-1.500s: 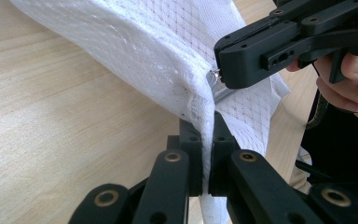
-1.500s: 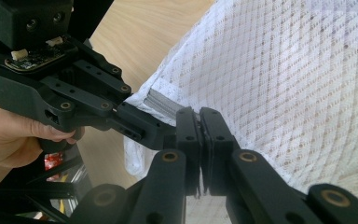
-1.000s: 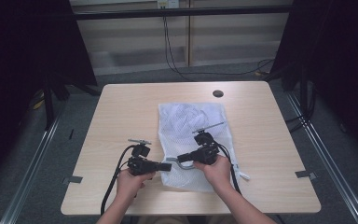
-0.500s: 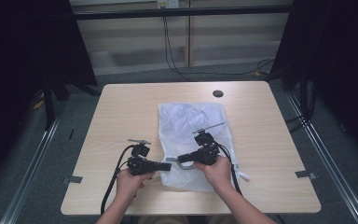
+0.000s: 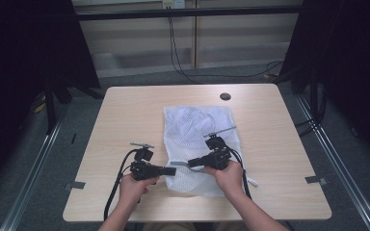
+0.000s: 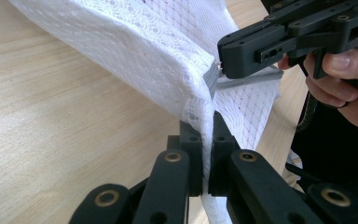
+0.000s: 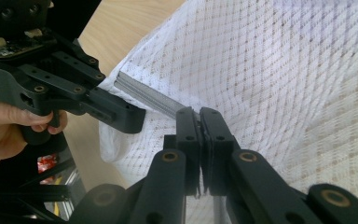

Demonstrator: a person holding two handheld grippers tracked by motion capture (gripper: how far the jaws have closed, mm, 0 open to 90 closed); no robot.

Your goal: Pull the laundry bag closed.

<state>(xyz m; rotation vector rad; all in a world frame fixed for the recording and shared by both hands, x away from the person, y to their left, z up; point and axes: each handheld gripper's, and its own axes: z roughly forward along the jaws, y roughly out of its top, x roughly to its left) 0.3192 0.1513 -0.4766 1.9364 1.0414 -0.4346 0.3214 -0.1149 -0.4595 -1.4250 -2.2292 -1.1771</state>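
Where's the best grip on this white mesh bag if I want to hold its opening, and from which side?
Take the mesh bag at its near-left edge beside the grey zipper strip, coming in level from the left. There the fabric bunches into a thick hem, where the left gripper already pinches it.

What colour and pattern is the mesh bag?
White mesh bag with a diamond weave, clearest in the right gripper view.

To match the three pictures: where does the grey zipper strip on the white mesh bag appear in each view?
High view: grey zipper strip lies between the two grippers, near the table's front.
Left gripper view: upper right, just above the jaws.
Right gripper view: centre-left, running into the jaws.
Shared landmark: white mesh bag.
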